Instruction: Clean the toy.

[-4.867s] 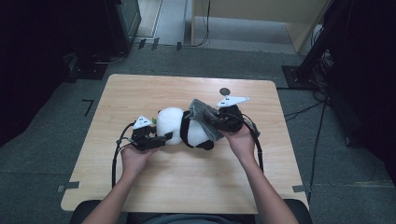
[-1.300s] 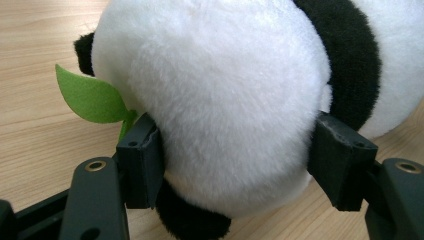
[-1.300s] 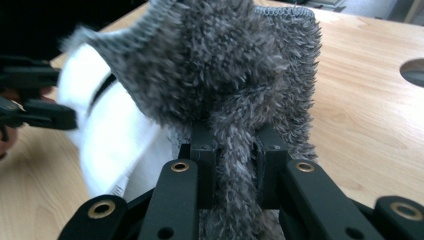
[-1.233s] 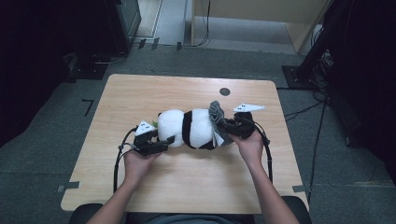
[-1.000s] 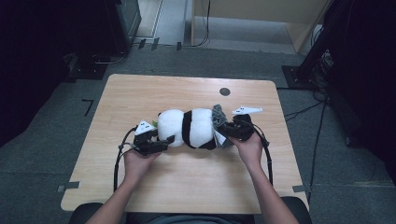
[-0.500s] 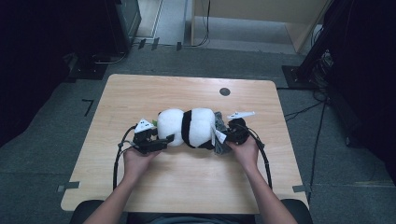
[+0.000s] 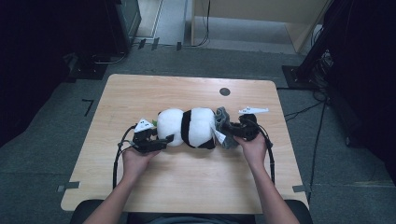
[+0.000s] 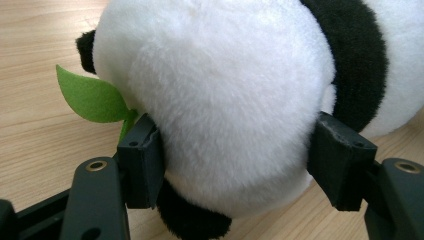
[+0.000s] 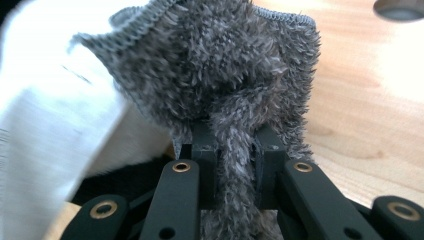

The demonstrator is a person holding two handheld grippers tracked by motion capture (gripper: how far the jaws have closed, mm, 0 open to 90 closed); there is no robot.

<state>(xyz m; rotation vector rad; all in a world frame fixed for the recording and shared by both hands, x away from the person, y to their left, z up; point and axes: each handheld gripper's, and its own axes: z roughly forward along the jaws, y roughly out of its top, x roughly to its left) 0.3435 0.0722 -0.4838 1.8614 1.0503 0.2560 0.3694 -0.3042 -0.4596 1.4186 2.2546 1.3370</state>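
One plush panda, round and deep-piled in white with black bands, lies lengthwise at the centre of a pale wood-grain table. At its 9 o'clock end the left gripper has its two black jaws set wide around the toy's fluffy white head, pads pressed into the fur on either side. A single green felt leaf, flat and pointed, sticks out beside the jaw at 9 o'clock in the left gripper view, next to one black ear.

At the panda's 3 o'clock end the right gripper is pinched nearly closed on a fold of one grey cloth, a shaggy, towel-like piece with a stitched edge, bunched up against the toy. One white fabric label hangs from the panda just beside the cloth.

One small dark round disc sits in the tabletop at 12 o'clock, well apart from the toy. Two hands, two grippers, each trailing a black cable.
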